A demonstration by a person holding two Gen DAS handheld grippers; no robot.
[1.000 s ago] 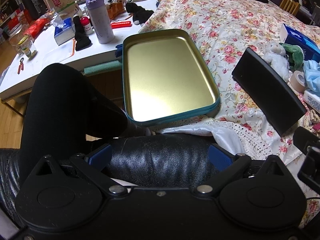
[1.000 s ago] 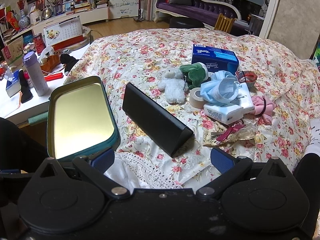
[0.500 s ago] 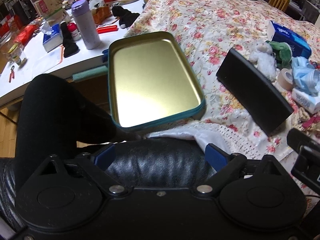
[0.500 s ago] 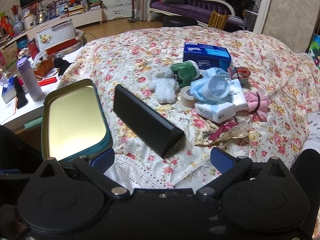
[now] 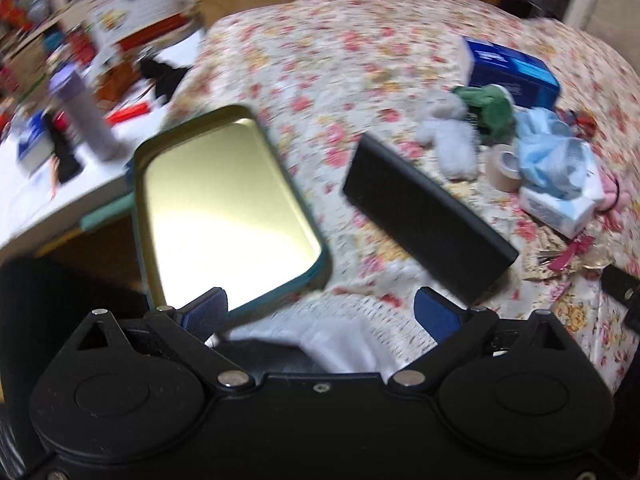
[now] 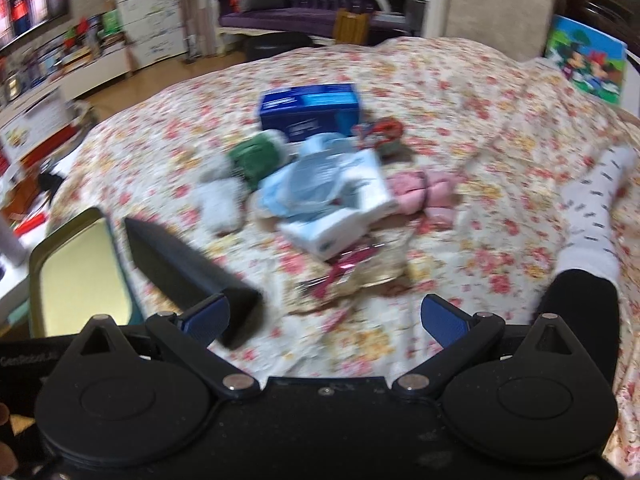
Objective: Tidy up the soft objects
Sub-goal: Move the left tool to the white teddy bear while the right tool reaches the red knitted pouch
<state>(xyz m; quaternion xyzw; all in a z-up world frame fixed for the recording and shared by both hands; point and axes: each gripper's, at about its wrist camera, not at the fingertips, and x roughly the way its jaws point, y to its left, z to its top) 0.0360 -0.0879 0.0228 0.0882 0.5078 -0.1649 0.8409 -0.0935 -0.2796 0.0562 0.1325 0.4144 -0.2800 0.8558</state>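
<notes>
A white plush toy [image 5: 450, 140] and a green plush toy [image 5: 490, 106] lie on the floral bedspread beside a blue cloth heap [image 5: 552, 156]; they also show in the right wrist view, the white one [image 6: 218, 204] and the green one [image 6: 256, 154]. A pink soft item [image 6: 424, 192] lies further right. An empty gold tin tray [image 5: 224, 208] with a teal rim sits at the bed's left edge. My left gripper [image 5: 320, 314] is open and empty, near the tray's front. My right gripper [image 6: 324, 316] is open and empty, well short of the pile.
A long black case [image 5: 428, 220] lies between tray and pile. A blue tissue box [image 6: 308, 106], a tape roll [image 5: 504, 166] and a white packet [image 6: 340, 220] sit by the toys. A cluttered white table [image 5: 60, 184] stands left. A socked leg [image 6: 592, 216] lies on the right.
Both grippers have swung right and forward over the bed, blurring the views. The pile of soft things is nearer the centre of both views. Nothing was taken hold of.
</notes>
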